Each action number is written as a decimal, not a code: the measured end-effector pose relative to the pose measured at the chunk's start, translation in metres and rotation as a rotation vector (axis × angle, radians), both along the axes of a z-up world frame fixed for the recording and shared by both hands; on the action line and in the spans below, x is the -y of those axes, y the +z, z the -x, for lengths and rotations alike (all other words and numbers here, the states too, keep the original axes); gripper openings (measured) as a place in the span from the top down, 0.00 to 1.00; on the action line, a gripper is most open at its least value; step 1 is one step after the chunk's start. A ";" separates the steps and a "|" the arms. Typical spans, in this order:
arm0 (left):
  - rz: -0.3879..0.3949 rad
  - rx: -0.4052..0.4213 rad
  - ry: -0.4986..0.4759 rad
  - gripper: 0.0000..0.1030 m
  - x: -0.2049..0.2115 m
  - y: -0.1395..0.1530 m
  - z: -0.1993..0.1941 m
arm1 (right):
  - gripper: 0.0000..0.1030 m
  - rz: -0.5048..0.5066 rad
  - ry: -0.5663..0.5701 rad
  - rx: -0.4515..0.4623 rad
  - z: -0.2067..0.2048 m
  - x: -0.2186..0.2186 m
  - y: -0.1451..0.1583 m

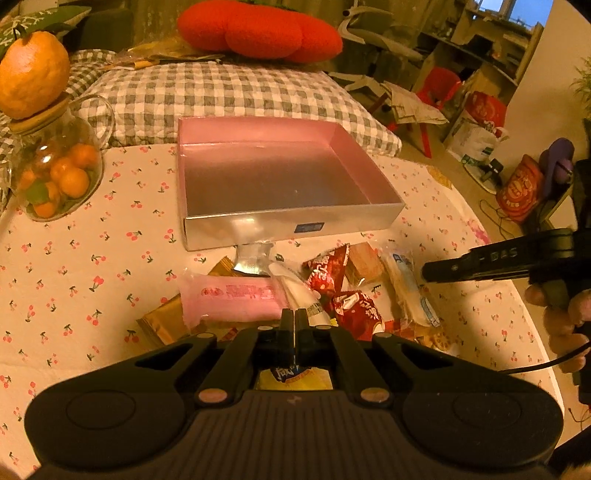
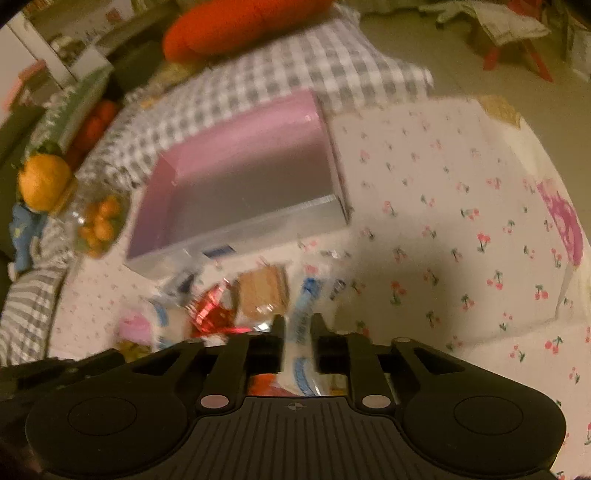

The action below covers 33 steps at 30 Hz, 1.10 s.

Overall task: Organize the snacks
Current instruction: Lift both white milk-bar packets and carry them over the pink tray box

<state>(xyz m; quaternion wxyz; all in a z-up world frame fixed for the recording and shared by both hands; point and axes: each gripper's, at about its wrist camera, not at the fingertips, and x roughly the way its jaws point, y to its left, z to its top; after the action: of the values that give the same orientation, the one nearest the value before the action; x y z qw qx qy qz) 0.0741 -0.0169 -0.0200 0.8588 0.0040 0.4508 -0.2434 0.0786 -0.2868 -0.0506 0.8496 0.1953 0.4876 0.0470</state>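
An open box (image 1: pixel 295 225) with a pink lining and silver walls stands on the cherry-print cloth, nothing inside it; it also shows as the box (image 2: pixel 240 232). In front of it lies a heap of snacks: a pink packet (image 1: pixel 229 295), red packets (image 1: pixel 358 310), a brown wafer (image 1: pixel 364 264) and a white-and-blue packet (image 1: pixel 406 291). My left gripper (image 1: pixel 294 319) is shut, low over the heap beside a white wrapper; I cannot tell if it pinches anything. My right gripper (image 2: pixel 299 325) straddles the white-and-blue packet (image 2: pixel 301 314), which fills the gap between its fingers. It appears from the right as the right gripper (image 1: pixel 424 271).
A glass jar of small oranges (image 1: pixel 59 173) with a big orange (image 1: pixel 33 77) on its lid stands at the left. A checked cushion (image 1: pixel 221 88) and a red cushion (image 1: pixel 258 29) lie behind the box. The table's edge curves along the right, and bare cloth (image 2: pixel 461 221) lies right of the heap.
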 end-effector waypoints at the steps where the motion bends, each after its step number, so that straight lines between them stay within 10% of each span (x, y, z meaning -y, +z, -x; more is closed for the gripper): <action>1: -0.002 -0.001 -0.002 1.00 0.001 -0.001 0.001 | 0.70 0.010 0.001 -0.008 -0.001 -0.002 -0.003; 10: -0.007 -0.003 -0.006 1.00 0.003 -0.001 0.001 | 0.57 0.120 0.055 -0.063 -0.008 -0.023 -0.028; 15: 0.002 -0.017 -0.003 0.90 0.001 -0.005 0.000 | 0.78 0.192 0.085 -0.024 -0.004 -0.032 -0.024; 25: 0.067 -0.074 0.023 0.66 0.022 -0.010 -0.012 | 0.82 0.155 0.070 -0.009 -0.007 -0.029 -0.011; 33: -0.104 -0.072 0.065 0.68 0.045 -0.029 -0.016 | 0.82 0.144 0.055 0.009 -0.004 -0.014 -0.001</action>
<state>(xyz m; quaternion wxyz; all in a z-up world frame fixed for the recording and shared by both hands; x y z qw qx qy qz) 0.0897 -0.0618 -0.0488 0.8480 0.0252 0.4934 -0.1916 0.0829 -0.2730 -0.0517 0.8619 0.1202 0.4913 0.0361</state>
